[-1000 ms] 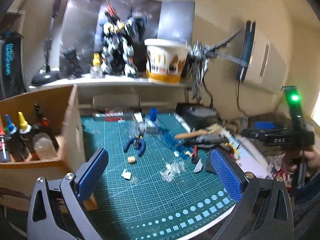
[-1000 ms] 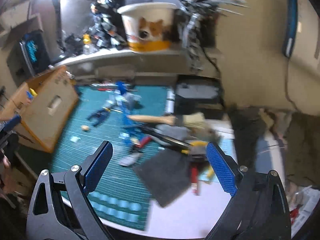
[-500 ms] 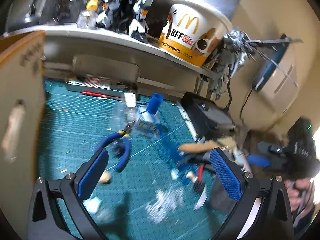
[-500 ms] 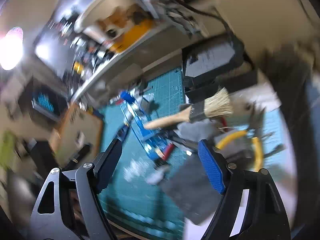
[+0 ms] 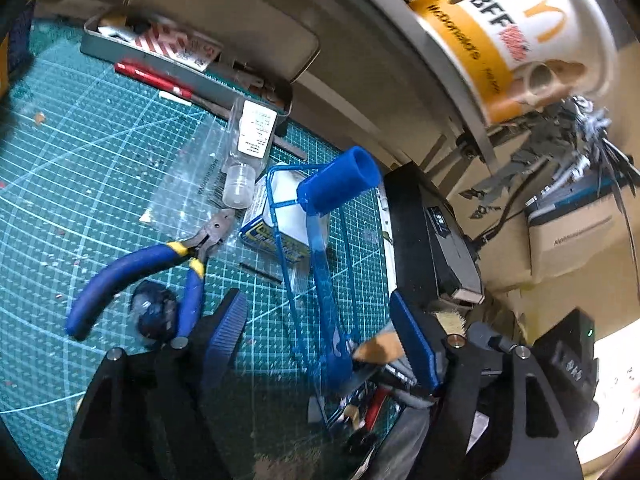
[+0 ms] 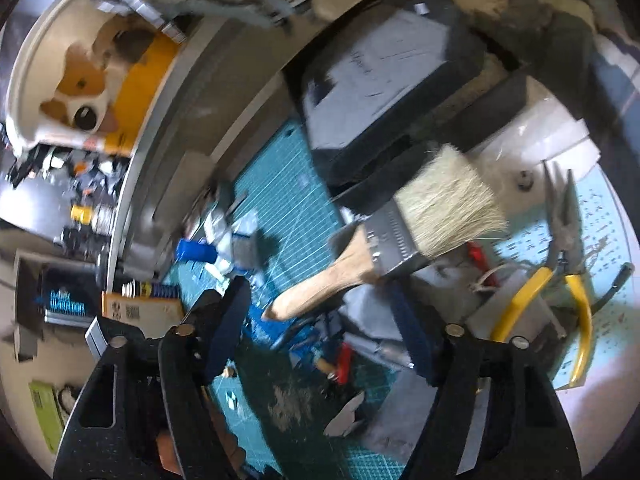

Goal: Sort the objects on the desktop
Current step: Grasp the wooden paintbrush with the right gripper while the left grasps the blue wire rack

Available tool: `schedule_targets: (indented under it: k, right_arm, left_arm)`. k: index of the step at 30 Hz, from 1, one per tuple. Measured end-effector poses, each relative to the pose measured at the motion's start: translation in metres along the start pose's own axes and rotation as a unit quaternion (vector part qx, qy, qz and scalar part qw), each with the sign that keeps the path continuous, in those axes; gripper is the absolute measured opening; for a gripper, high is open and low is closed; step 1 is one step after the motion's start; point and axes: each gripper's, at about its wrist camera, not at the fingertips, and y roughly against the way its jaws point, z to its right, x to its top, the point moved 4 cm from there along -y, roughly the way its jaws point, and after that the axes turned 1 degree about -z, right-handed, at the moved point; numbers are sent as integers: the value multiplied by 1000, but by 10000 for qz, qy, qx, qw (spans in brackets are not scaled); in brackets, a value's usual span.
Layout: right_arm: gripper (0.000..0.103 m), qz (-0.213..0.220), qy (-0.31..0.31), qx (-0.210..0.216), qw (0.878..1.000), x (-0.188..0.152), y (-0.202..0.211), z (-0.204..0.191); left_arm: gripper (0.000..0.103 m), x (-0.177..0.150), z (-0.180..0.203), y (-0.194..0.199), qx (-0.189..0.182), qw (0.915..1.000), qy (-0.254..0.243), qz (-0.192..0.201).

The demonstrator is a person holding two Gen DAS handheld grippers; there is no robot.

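Beyond the tongs, the bench (image 5: 376,216) is covered by a green cutting mat (image 5: 80,152) printed with a pale grid. Past the mat's far edge a grey raised shelf (image 5: 400,52) runs across — a large white and orange paper bucket (image 5: 516,40) stands on it. Behind the shelf and off to the right of the tongs, the wall (image 5: 568,296) is plain beige. A bright white glare (image 5: 616,392) fills the far right edge — its source cannot be told. The right-wrist view is smeared, showing the same shelf (image 6: 192,92).

R gripper (image 6: 320,332) jaws closing, nothing pinched yet, over paintbrush (image 6: 400,232) handle w/ yellow pliers (image 6: 560,264) beside.
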Motion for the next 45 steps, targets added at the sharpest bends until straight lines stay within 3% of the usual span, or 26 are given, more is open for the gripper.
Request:
schedule_targets:
  k: [2,4,6,12,14,16,21,25,27,30,31,33,35,41,45]
  right_arm:
    - [53,53,-80,-31,9999,1,-2,7]
    - [50,90,-132,-66,9999,2,-6,11]
    - [49,133,-160,-63,9998,0,-8,12]
    - [37,268,-212,5,9994,-9,-8,11]
    - [20,351,-246,132,9990,-13,-6,13]
    - [15,319,-284,298,9986,-15,-7,14]
    - [27,232,-776,553,9952,-17,-15,16]
    - [55,210,-954,654,9931,-23,-21,5]
    - [62,227,-1014,503,9933,-21,-29,-3]
    - [68,461,-1186,305,9914,-16,-38,-12]
    - [66,584,-1243,245,9902,-14,-39,-13]
    - [52,775,-1261,183,9888,-11,-40,-14]
    - [25,863,-1148,219,9894,-12,-43,-16]
    - [22,1085,-727,190,9912,-27,-37,-23]
    - [15,1274,108,119,9917,-30,-10,-48]
  left_arm:
    - [65,3,2,-6,-8,10000,14,12]
    - [62,6,5,-12,-36,10000,14,9]
    - [43,8,8,-14,-42,10000,9,-1]
    - [20,13,12,-15,-65,10000,30,32]
    - [14,13,14,-11,-107,9999,24,83]
    - [14,12,18,-7,-108,9999,-3,103]
    - [14,14,16,-9,103,9999,-83,19]
    - [14,15,12,-10,158,9996,-195,-107]
    - [14,14,-21,26,194,9997,-140,39]
    - [14,15,-25,33,230,9994,-237,98]
    - [14,15,-26,35,224,9993,-269,87]
    - [14,14,-32,41,201,9992,-323,81]
    - [13,14,-37,47,161,9991,-377,114]
    - [6,11,-41,78,248,9956,-833,340]
    - [1,11,-18,119,456,9847,-1480,795]
